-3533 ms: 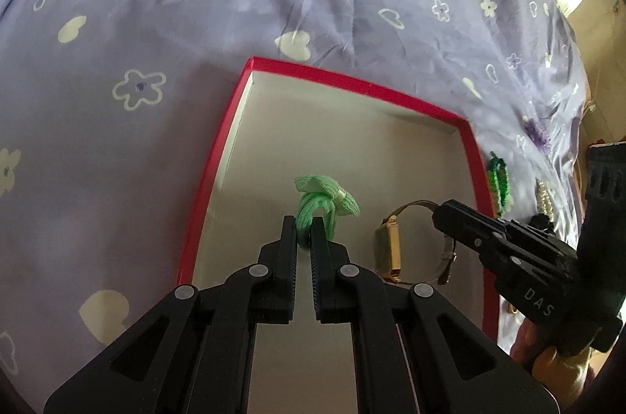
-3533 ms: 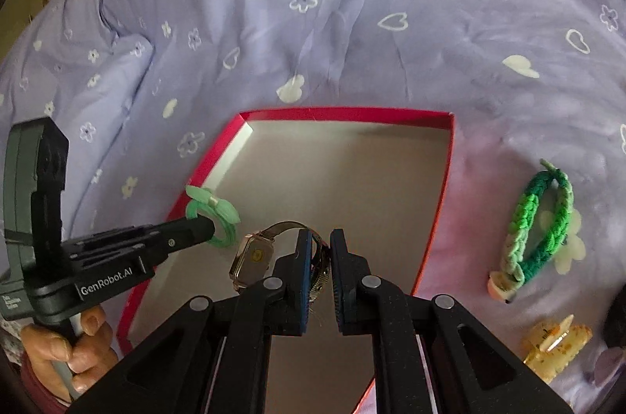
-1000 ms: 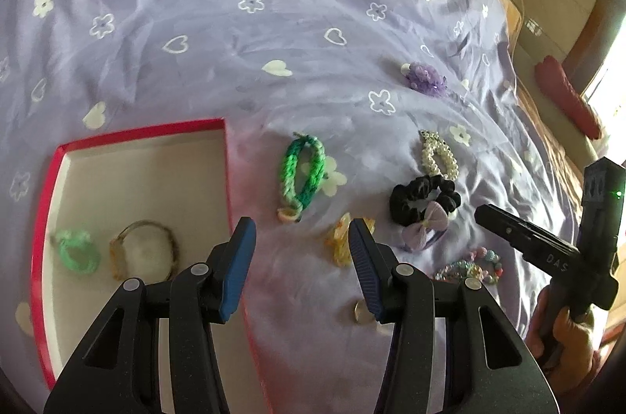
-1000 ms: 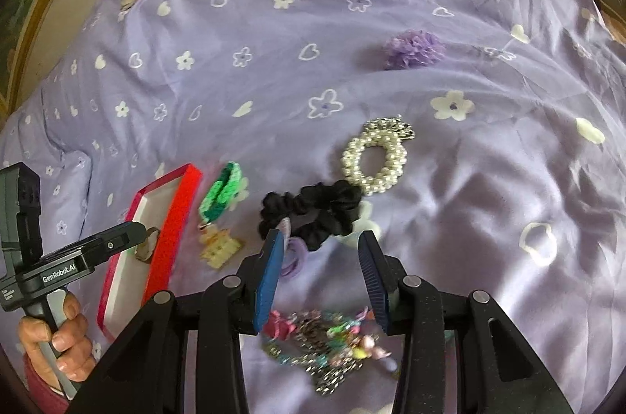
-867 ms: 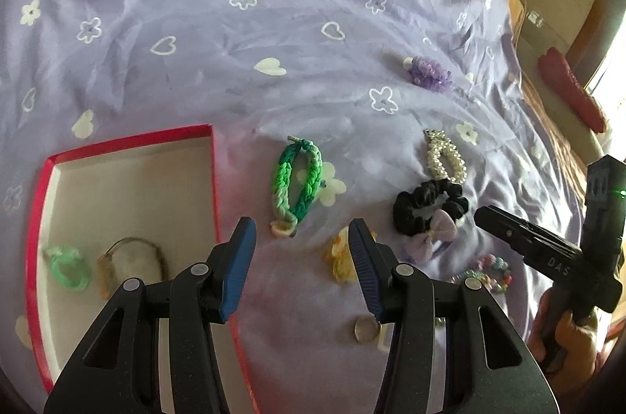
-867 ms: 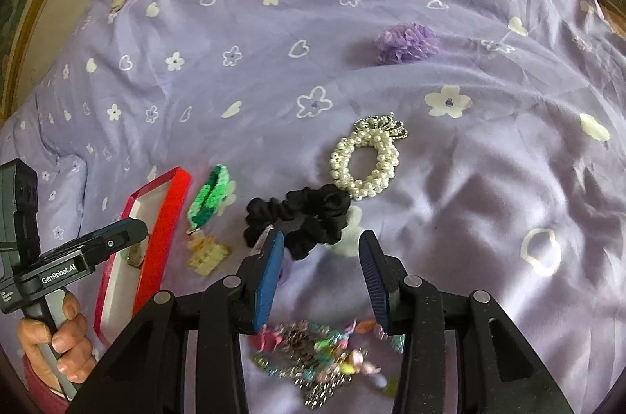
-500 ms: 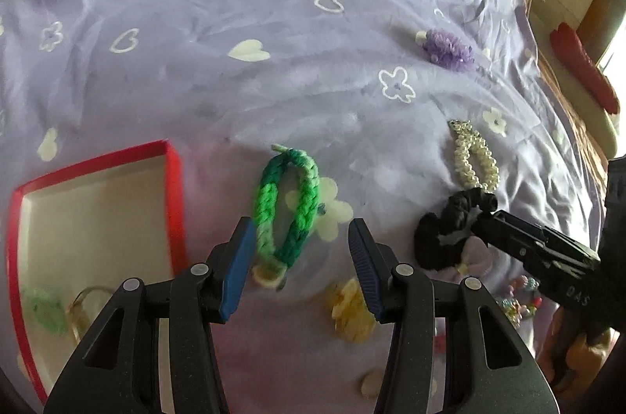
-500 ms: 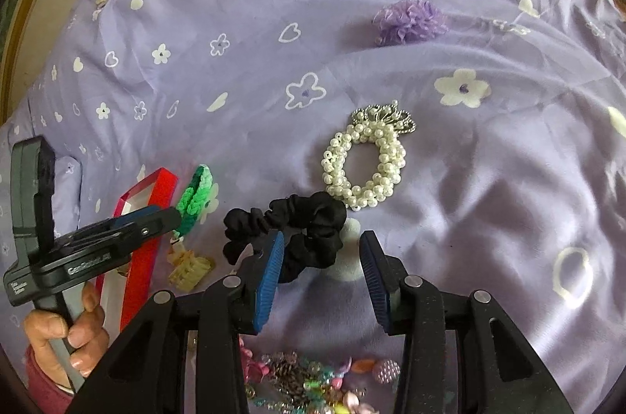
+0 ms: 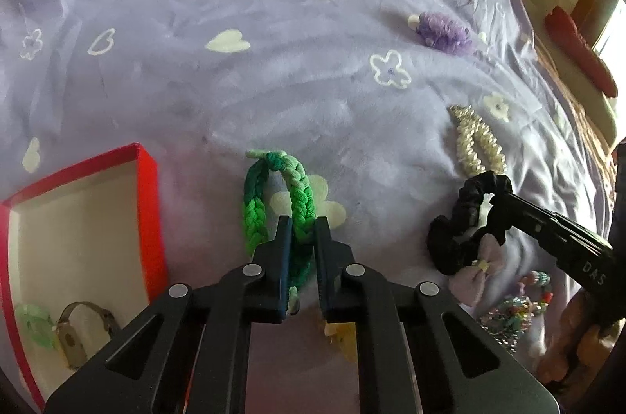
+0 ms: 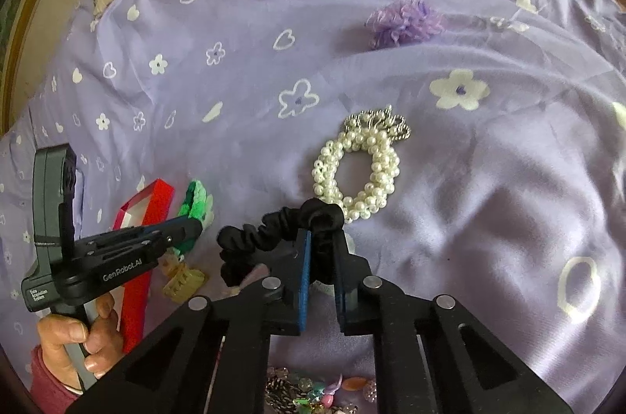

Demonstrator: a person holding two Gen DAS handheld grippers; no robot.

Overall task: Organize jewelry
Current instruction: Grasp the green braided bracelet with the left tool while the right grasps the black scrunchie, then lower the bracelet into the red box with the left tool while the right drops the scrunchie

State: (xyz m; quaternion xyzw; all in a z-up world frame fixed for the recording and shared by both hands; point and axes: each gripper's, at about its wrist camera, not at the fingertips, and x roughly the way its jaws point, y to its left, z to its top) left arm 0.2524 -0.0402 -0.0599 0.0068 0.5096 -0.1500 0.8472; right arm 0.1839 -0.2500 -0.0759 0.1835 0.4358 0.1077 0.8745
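Change since earlier: both grippers have left the red box (image 9: 148,202) and closed in on loose pieces on the bedspread (image 9: 274,62).
Left gripper (image 9: 300,232): jaws pinched on one strand of the green braided bracelet (image 9: 258,210), lower centre of the left view.
Right gripper (image 10: 321,238): jaws narrowed around the black scrunchie (image 10: 274,230), lower centre of the right view — firm contact cannot be confirmed.
Box contents: watch (image 9: 78,328) and green tie (image 9: 33,326), lower left.
Handling: bracelet and scrunchie judged light, soft, limp — grip a single strand or fold; both will dangle.
Remaining: pearl bracelet (image 10: 358,171), purple pom-pom (image 10: 407,22), yellow clip (image 10: 184,281), bead cluster (image 10: 313,394).
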